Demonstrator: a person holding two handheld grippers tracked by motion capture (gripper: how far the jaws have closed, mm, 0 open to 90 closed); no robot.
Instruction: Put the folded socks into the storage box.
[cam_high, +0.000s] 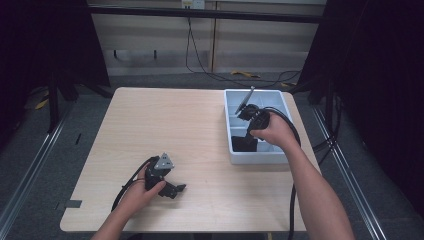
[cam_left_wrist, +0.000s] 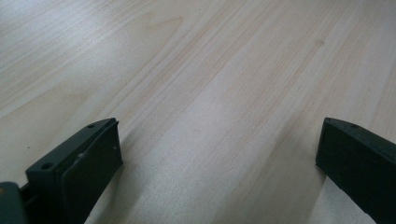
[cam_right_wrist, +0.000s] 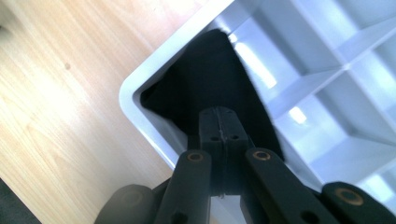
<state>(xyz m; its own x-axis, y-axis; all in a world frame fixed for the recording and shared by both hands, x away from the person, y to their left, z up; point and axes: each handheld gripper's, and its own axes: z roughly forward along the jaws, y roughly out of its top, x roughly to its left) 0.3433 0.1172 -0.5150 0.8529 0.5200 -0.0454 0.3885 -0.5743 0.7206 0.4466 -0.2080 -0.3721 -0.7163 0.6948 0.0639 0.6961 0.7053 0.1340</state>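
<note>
Right gripper (cam_high: 248, 111) working over a black sheet (cam_high: 244, 144) in the divided tray (cam_high: 257, 157).

High view: at right of frame the sheet is lying in the tray's near-left compartment; the left gripper (cam_high: 176, 190) is resting at lower left on the pale wood table (cam_high: 165, 120). Left gripper view: jaws spread wide over bare, smooth grain. Right gripper view: jaws pressed fully together above the matte black sheet (cam_right_wrist: 205, 88), whether pinching it is unclear; smooth, glossy white walls (cam_right_wrist: 140, 116). Best lifting straight up, keeping clear of the dividers.

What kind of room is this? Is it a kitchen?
Probably not a kitchen. It looks like a lab or workshop set up for recording: a plain wooden table ringed by dark curtains, loose cables on the floor, and a person working hand-held grippers over a white divided bin.
</note>
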